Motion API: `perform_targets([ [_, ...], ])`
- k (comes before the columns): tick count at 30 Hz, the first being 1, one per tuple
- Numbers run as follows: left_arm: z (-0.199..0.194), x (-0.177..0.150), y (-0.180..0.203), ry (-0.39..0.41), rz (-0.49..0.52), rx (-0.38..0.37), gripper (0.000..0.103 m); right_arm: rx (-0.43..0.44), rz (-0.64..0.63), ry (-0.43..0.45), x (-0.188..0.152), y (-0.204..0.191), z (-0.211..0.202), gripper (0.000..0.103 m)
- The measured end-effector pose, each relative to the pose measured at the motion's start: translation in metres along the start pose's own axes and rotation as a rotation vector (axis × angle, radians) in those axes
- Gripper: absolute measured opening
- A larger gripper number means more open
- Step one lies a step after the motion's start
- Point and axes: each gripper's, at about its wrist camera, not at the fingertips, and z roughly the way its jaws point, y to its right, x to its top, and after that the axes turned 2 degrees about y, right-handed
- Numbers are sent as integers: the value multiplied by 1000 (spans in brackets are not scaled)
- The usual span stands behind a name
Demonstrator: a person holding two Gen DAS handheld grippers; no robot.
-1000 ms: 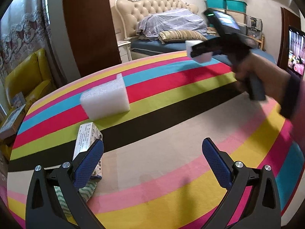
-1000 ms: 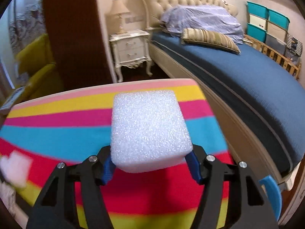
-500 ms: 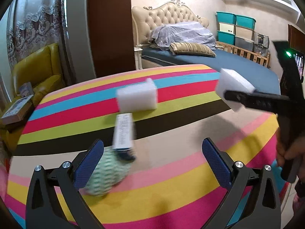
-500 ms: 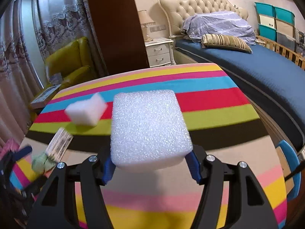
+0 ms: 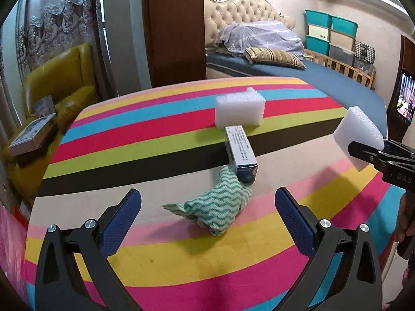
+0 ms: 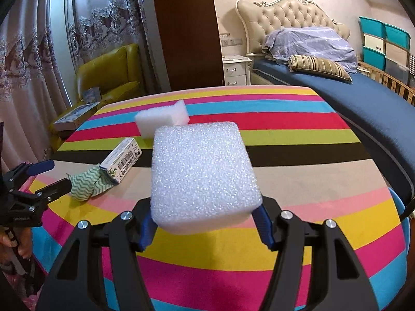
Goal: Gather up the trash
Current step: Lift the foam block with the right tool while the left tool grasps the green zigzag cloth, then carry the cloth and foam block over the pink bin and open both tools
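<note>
My right gripper (image 6: 206, 224) is shut on a white foam block (image 6: 202, 176) and holds it above the striped round table (image 6: 298, 140); from the left wrist view that block (image 5: 359, 136) hangs at the right edge. My left gripper (image 5: 207, 211) stands open above the table's near side, nothing between its fingers. Just beyond it lies a crumpled green-and-white cloth (image 5: 220, 207). A small white-and-blue carton (image 5: 241, 153) rests against the cloth. A second foam block (image 5: 240, 110) sits farther back on the red stripe.
A yellow armchair (image 5: 62, 88) with a flat box (image 5: 33, 134) stands left of the table. A bed (image 6: 363, 96) with blue cover runs along the right, a white nightstand (image 6: 236, 68) beside it. Teal storage bins (image 5: 329, 31) are stacked at the back right.
My right gripper with its foam block has swung from the far side of the table toward the near right. My left gripper has shifted sideways, so cloth and carton now sit centred ahead of it.
</note>
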Motion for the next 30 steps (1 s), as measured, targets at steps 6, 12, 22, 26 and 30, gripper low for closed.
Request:
perform_targets([
  [6, 24, 2, 10, -64, 29, -26, 81, 12, -7, -17, -3, -2, 5, 61],
  [12, 37, -3, 23, -113, 48, -38, 75, 20, 7, -26, -3, -1, 8, 61],
  [22, 39, -6, 30, -106, 84, 2, 47, 34, 14, -27, -5, 5, 11, 61],
  [26, 25, -10, 12, -87, 12, -32, 36, 33, 8, -27, -5, 3, 11, 61],
  [30, 16, -16, 3, -70, -20, -22, 35, 32, -11, -29, -5, 1, 13, 61],
])
